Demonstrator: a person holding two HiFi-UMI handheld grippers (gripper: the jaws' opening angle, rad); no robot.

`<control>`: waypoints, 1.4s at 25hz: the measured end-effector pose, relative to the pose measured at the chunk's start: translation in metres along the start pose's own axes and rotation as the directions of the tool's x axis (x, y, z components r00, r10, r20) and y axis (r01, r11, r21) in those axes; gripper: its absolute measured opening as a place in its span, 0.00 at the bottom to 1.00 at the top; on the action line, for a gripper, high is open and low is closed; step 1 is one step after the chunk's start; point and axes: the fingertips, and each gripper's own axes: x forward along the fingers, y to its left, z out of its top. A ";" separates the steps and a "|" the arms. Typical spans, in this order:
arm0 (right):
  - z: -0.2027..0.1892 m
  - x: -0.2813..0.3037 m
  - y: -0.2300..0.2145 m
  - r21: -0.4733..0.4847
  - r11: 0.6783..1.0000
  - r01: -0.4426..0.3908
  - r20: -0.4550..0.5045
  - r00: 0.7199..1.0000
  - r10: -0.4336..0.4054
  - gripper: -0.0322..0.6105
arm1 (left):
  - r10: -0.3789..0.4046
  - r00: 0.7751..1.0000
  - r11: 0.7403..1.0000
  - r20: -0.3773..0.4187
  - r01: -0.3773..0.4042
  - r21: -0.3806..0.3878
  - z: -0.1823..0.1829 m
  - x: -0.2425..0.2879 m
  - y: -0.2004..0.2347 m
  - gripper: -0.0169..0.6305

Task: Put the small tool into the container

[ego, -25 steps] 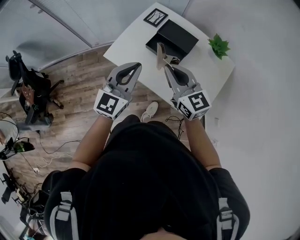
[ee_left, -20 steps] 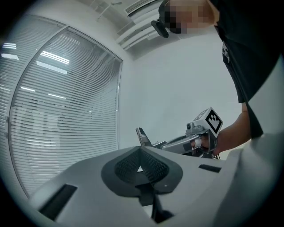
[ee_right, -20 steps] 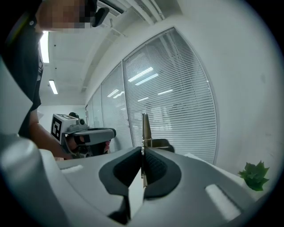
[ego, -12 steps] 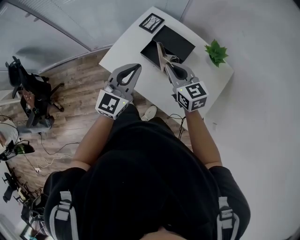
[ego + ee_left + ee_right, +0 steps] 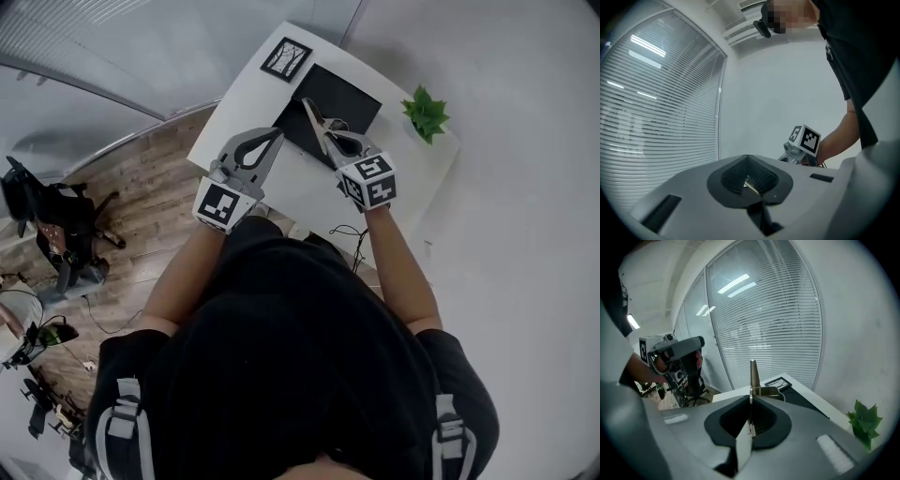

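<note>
Now right hand-held gripper (image 5: 751, 404) clamps thin, flat, silvery tool (image 5: 753, 376); left hand-held gripper (image 5: 749, 172) closed, empty.

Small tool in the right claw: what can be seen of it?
The small tool is a thin, flat, pale metal-looking strip, seen edge-on and upright in the right gripper view, with a brassy crosspiece branching off near its base. The right claw is shut on its lower part; the rest sticks out past the tips. In the head view it is held above the white desk, not resting on it.
</note>
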 end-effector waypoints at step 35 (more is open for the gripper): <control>-0.139 0.146 -0.043 0.066 0.997 0.044 -0.543 0.840 -0.001 0.07 | -0.133 0.991 0.990 0.003 0.133 -0.048 -0.041 0.050 0.091 0.04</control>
